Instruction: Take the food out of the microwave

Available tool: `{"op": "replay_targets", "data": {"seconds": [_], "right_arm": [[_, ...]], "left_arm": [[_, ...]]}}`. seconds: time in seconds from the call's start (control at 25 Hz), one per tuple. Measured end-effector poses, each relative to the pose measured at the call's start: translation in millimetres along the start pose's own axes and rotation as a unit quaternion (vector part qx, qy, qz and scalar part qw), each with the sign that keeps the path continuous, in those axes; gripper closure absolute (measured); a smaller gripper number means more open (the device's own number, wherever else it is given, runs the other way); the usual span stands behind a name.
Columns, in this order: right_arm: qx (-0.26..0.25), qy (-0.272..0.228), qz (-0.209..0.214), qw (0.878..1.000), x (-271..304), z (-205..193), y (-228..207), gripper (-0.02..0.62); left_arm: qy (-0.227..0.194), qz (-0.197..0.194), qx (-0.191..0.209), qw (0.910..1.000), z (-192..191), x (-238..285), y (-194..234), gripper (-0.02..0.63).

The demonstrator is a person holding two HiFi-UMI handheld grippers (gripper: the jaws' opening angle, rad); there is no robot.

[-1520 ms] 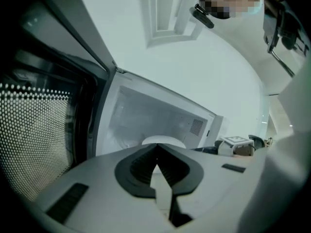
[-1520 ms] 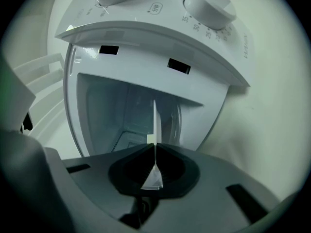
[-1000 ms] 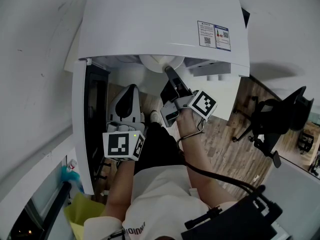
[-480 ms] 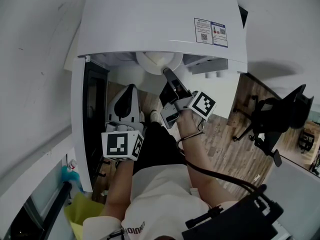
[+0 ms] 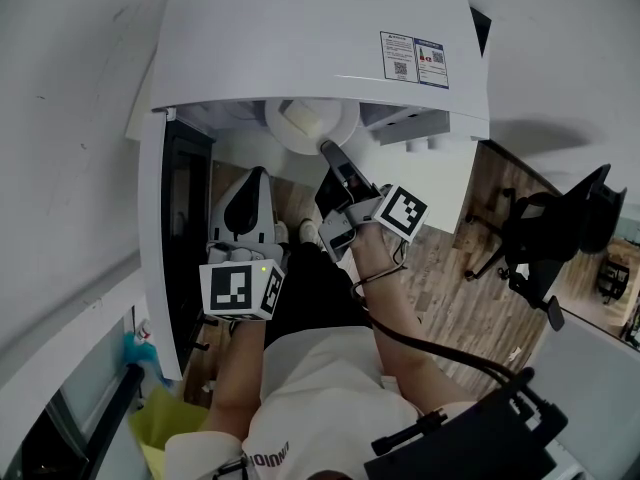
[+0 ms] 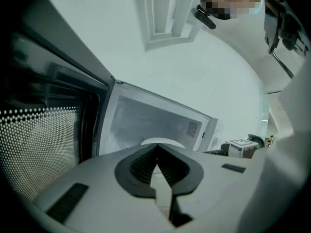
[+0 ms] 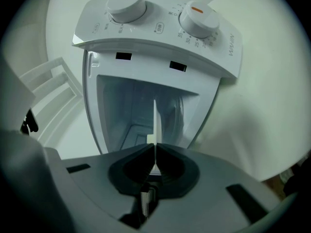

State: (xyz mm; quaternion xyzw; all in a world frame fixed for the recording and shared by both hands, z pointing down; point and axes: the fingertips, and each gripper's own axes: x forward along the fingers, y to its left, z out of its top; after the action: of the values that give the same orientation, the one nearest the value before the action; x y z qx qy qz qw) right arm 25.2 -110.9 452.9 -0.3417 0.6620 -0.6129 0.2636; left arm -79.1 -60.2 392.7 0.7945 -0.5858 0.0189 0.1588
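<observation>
plate of food at the microwave's mouth, pinched by the right claw

the food (image 5: 300, 118), a pale block, lay on a round white plate (image 5: 343, 118). the plate sat at the open front of the white microwave (image 5: 300, 38), partly under its top edge and partly out in front of it as the head view showed. the right claw (image 7: 155, 148) was clenched on the near rim of the plate. in the right gripper view the plate showed edge-on, a thin white line running out from between the pressed-together jaws into the cavity. the control panel (image 7: 160, 38) ran along the top of that picture, and its two knobs (image 7: 125, 4) each bore an orange mark.

the door (image 5: 190, 238) hung open at the microwave's left, its dark window turned inward. the left claw (image 6: 156, 148) hovered just in front of the door and near the opening. in the head view it was below and left of the plate, touching nothing. its jaws were closed tip to tip with nothing between them. past those tips the left gripper view showed the dotted mesh of the door window, the pale cavity wall and the curved edge of the plate. the right claw showed off to the right.

a label (image 5: 413, 60) with small print sat on the microwave's top. beyond lay a wooden floor (image 5: 450, 288) and a black office chair (image 5: 555, 233).
</observation>
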Motion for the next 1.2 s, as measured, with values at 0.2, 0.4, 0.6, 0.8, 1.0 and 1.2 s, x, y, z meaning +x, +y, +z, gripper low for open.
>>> {"op": "replay_targets", "data": {"seconds": [0.2, 0.4, 0.6, 0.8, 1.0, 1.2], "right_arm": [[-0.002, 0.009, 0.002, 1.000, -3, -4, 2, 0.566], [-0.003, 0.018, 0.003, 1.000, -6, -6, 3, 0.566], [-0.002, 0.026, 0.006, 1.000, -10, -9, 5, 0.566], [0.002, 0.032, 0.010, 0.999, -14, -12, 8, 0.566], [-0.001, 0.042, 0.014, 0.999, -18, -16, 12, 0.565], [-0.001, 0.051, 0.018, 0.999, -23, -21, 16, 0.566]], "left_arm": [[-0.003, 0.001, 0.001, 1.0000, 2, -2, -1, 0.592], [-0.005, 0.007, 0.001, 1.0000, 4, -3, 1, 0.592], [-0.007, 0.012, 0.001, 0.9999, 10, -4, 4, 0.592], [-0.009, 0.012, 0.003, 0.9999, 13, -5, 6, 0.592], [-0.014, 0.011, 0.005, 0.9998, 19, -6, 5, 0.592], [-0.017, 0.008, 0.008, 0.9998, 23, -7, 4, 0.592]]}}
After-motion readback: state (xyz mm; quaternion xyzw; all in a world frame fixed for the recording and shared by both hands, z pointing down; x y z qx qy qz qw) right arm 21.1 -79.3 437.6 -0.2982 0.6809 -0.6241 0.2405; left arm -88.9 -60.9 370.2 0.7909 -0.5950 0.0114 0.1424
